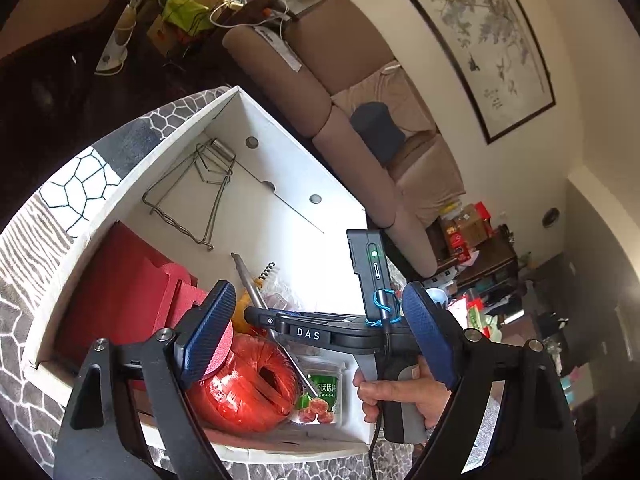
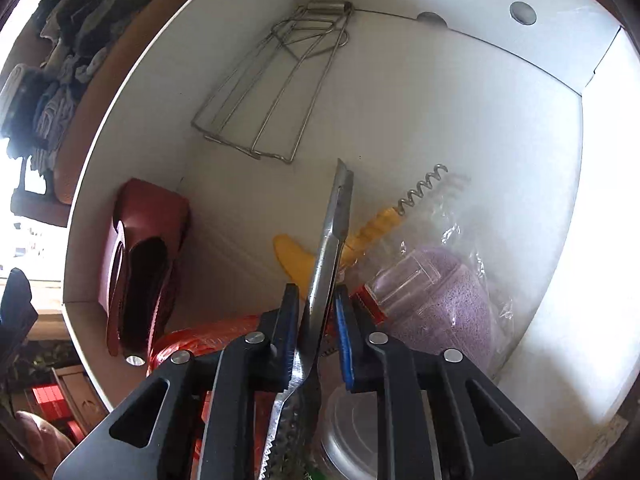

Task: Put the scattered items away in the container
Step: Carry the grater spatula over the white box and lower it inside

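Observation:
An open white box (image 1: 280, 152) holds a wire rack (image 2: 272, 88), a red case (image 2: 140, 264), a red coil of string (image 1: 248, 384), a yellow-handled corkscrew (image 2: 380, 220), a purple sponge in a clear bag (image 2: 452, 304) and a green-labelled snack cup (image 1: 320, 392). My right gripper (image 2: 316, 312) points down into the box, shut on a long metal tool (image 2: 332, 240) with a serrated lower part; the tool's tip reaches toward the rack. A hand (image 1: 400, 396) carries that gripper. My left gripper (image 1: 320, 320) hangs open at the box's near edge with nothing in it.
The box rests on a grey and white patterned cloth (image 1: 72, 188). Behind it runs a brown sofa (image 1: 360, 80) with a dark cushion (image 1: 376, 128). Cluttered shelves and boxes (image 1: 472, 240) stand at the right, and more clutter (image 1: 188, 4) lies at the top left.

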{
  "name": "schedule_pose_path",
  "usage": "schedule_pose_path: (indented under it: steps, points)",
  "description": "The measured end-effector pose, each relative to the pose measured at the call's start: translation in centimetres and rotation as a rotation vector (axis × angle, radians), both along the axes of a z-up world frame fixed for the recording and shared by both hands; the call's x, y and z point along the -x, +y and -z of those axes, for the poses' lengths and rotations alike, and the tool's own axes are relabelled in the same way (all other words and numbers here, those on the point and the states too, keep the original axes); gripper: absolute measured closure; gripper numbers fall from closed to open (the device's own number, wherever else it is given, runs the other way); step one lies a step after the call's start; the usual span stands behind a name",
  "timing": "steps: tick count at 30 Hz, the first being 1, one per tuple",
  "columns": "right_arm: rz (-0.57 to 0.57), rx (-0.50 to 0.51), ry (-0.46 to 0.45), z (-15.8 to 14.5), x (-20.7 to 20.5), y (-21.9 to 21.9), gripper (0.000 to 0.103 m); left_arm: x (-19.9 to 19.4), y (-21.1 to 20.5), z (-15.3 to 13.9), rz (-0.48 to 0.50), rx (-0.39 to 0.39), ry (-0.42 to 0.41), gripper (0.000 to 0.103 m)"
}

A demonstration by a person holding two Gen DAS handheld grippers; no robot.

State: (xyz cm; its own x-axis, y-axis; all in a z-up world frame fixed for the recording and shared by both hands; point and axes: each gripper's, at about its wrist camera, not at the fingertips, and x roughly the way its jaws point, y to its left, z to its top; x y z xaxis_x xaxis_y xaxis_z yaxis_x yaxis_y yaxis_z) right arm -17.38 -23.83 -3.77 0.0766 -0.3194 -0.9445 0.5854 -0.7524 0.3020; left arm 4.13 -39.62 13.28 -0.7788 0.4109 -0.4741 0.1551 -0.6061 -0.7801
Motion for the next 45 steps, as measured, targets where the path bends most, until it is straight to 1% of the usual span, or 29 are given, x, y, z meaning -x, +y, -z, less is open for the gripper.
schedule_pose_path:
  steps: [2, 5, 7, 9, 11, 13, 14, 16, 17, 18, 19, 20, 21, 22, 23, 24, 25, 26, 29, 33, 36, 43, 45]
  points:
    - [0.017, 0.028, -0.001, -0.2, 0.2, 0.5, 0.088, -0.1, -0.2, 0.2, 0.0, -0.017, 0.001, 0.019]
    - [0.095, 0.125, -0.024, -1.1, 1.1, 1.9, 0.091, -0.4, -0.6, 0.4, -0.007, -0.051, 0.007, 0.019]
    - [0.152, 0.196, -0.04, -1.9, 2.1, 2.6, 0.092, -0.7, -0.6, 0.4, -0.015, -0.05, 0.005, 0.019]
    - [0.192, 0.237, -0.035, -2.6, 3.4, 2.8, 0.092, -0.8, -0.6, 0.3, -0.016, -0.043, 0.002, 0.019]
    - [0.214, 0.234, -0.013, -3.0, 4.6, 2.3, 0.092, -0.8, -0.6, 0.3, -0.016, -0.038, -0.001, 0.018]
    - [0.214, 0.193, 0.003, -2.9, 5.5, 1.3, 0.091, -0.7, -0.7, 0.2, -0.021, -0.028, -0.008, 0.018]
    - [0.207, 0.18, 0.005, -2.9, 5.6, 1.0, 0.088, -0.6, -0.7, 0.2, -0.021, -0.025, -0.01, 0.018]
    - [0.147, 0.142, 0.026, -3.1, 5.6, -0.9, 0.088, -0.5, -0.7, 0.3, -0.02, -0.03, -0.012, 0.018]
    - [0.112, 0.104, 0.051, -3.1, 5.3, -1.8, 0.084, -0.4, -0.7, 0.4, -0.02, -0.033, -0.012, 0.018]
    - [0.071, 0.061, 0.07, -2.8, 4.8, -2.6, 0.077, -0.4, -0.6, 0.3, -0.021, -0.035, -0.011, 0.018]
    - [0.025, 0.018, 0.081, -2.3, 4.2, -3.4, 0.06, -0.4, -0.5, 0.3, -0.02, -0.035, -0.011, 0.018]
    - [-0.014, -0.019, 0.088, -1.8, 3.6, -3.9, 0.05, -0.5, -0.4, 0.2, -0.019, -0.034, -0.011, 0.017]
    - [-0.043, -0.048, 0.089, -1.2, 3.2, -4.3, 0.05, -0.5, -0.4, 0.2, -0.019, -0.03, -0.011, 0.017]
    - [-0.064, -0.066, 0.084, -0.6, 2.8, -4.6, 0.05, -0.5, -0.4, 0.2, -0.019, -0.024, -0.014, 0.017]
    - [-0.078, -0.081, 0.08, -0.1, 2.6, -4.9, 0.055, -0.6, -0.4, 0.2, -0.023, -0.017, -0.018, 0.016]
    - [-0.089, -0.098, 0.084, 0.4, 2.4, -5.1, 0.061, -0.7, -0.5, 0.2, -0.029, -0.013, -0.022, 0.016]
    - [-0.097, -0.115, 0.094, 0.9, 2.2, -5.4, 0.089, -0.7, -0.7, 0.3, -0.034, -0.015, -0.026, 0.015]
    - [-0.1, -0.119, 0.106, 1.1, 2.2, -5.5, 0.092, -0.8, -1.0, 0.4, -0.038, -0.02, -0.029, 0.015]
    - [-0.052, -0.079, 0.118, 1.0, 2.9, -5.2, 0.092, -0.9, -1.5, 0.6, -0.049, -0.027, -0.037, 0.014]
    - [0.099, 0.03, 0.084, 0.2, 5.8, -3.7, 0.092, -0.8, -1.6, 0.5, -0.05, -0.003, -0.042, 0.014]
    - [0.204, 0.097, 0.053, 0.1, 8.1, -2.9, 0.092, -0.6, -1.5, 0.5, -0.041, 0.005, -0.044, 0.014]
    - [0.31, 0.147, 0.065, 0.5, 11.5, -4.9, 0.092, -0.3, -1.1, 0.4, -0.033, 0.014, -0.047, 0.014]
    - [0.331, 0.14, 0.073, 0.8, 12.0, -5.4, 0.092, -0.2, -1.0, 0.4, -0.029, 0.019, -0.048, 0.014]
